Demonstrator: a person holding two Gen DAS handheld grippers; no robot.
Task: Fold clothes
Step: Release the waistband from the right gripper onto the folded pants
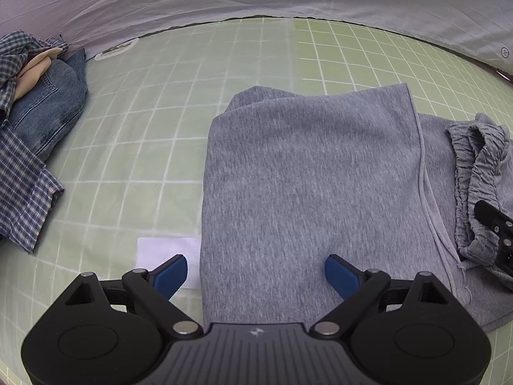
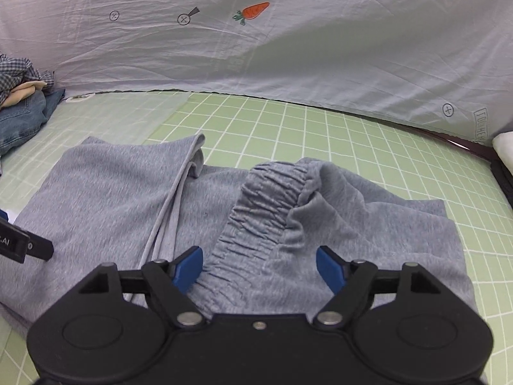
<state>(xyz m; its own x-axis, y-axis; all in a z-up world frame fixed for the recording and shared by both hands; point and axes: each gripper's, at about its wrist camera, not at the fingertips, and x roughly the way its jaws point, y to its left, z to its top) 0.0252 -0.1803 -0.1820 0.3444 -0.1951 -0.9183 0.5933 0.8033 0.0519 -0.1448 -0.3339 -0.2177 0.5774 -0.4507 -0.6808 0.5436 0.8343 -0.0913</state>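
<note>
Grey sweatpants (image 1: 304, 173) lie partly folded on the green grid mat (image 1: 144, 128); the legs are folded over to the left. The elastic waistband (image 1: 477, 179) bunches up at the right, and a drawstring (image 1: 429, 186) runs down the fabric. My left gripper (image 1: 256, 272) is open and empty above the near edge of the folded legs. My right gripper (image 2: 259, 266) is open, its blue fingers astride the crumpled waistband (image 2: 266, 205) of the sweatpants (image 2: 105, 192). The right gripper's side shows in the left wrist view (image 1: 497, 234).
A pile of blue jeans (image 1: 48, 106) and a plaid shirt (image 1: 22, 173) lies at the far left. A white paper (image 1: 166, 256) lies on the mat by the left finger. A carrot-print sheet (image 2: 256, 48) hangs behind the mat.
</note>
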